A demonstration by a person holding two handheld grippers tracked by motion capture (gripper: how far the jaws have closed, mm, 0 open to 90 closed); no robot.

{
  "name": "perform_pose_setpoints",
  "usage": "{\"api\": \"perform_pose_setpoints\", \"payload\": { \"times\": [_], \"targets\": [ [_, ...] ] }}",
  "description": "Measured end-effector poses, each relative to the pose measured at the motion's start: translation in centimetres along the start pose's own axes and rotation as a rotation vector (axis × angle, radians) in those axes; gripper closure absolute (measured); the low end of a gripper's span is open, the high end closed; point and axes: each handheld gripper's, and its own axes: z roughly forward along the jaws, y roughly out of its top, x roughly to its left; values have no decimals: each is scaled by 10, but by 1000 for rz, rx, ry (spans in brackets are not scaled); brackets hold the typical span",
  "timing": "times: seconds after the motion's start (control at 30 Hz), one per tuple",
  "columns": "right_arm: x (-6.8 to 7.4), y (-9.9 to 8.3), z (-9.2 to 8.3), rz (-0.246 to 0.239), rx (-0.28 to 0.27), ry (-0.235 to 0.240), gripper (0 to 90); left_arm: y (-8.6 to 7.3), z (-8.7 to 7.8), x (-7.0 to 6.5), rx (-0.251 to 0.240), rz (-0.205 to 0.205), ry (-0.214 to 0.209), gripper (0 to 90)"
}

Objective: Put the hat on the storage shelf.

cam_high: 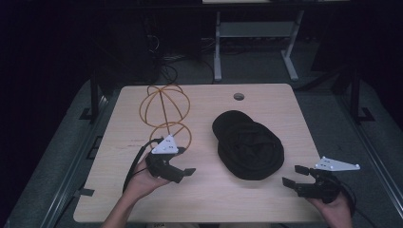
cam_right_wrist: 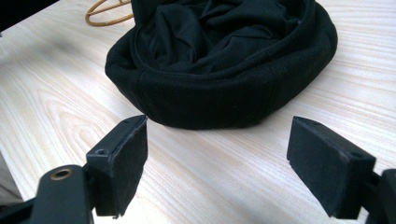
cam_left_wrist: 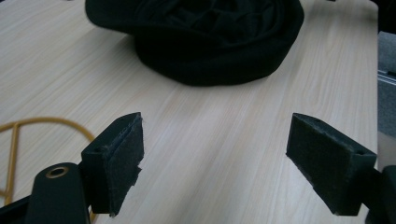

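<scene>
Black soft cap (cam_high: 248,145) lay crumpled on the pale wood tabletop (cam_high: 119,199), near an orange wire frame (cam_high: 165,114). Both grippers, left (cam_high: 186,164) and right (cam_high: 292,175), had jaws wide open, empty.

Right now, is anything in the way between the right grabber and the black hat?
No. The right gripper is open and faces the black hat across bare wooden table. The yellow wire stand sits beyond the hat, out of the way.

Overhead looks down; tong cameras closely share hat (cam_high: 248,145).
</scene>
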Motion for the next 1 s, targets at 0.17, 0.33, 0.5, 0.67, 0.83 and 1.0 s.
{"api": "perform_pose_setpoints", "payload": {
  "times": [0.17, 0.33, 0.5, 0.67, 0.83, 1.0],
  "targets": [
    [0, 0, 0, -1, 1, 5, 196, 8, 9, 0, 14, 13, -9, 192],
    [0, 0, 0, -3, -5, 12, 195, 15, 18, -2, 29, 24, -25, 203],
    [1, 1, 0, -8, -7, 17, 195, 24, 28, -5, 40, 47, -41, 207],
    [1, 1, 0, -6, -11, 21, 194, 37, 39, -10, 57, 77, -67, 215],
    [-1, 1, -1, -3, -17, 24, 194, 52, 50, -13, 65, 108, -89, 223],
    [-2, 0, -2, 2, -19, 25, 194, 65, 61, -16, 70, 134, -112, 227]
  ]
}}
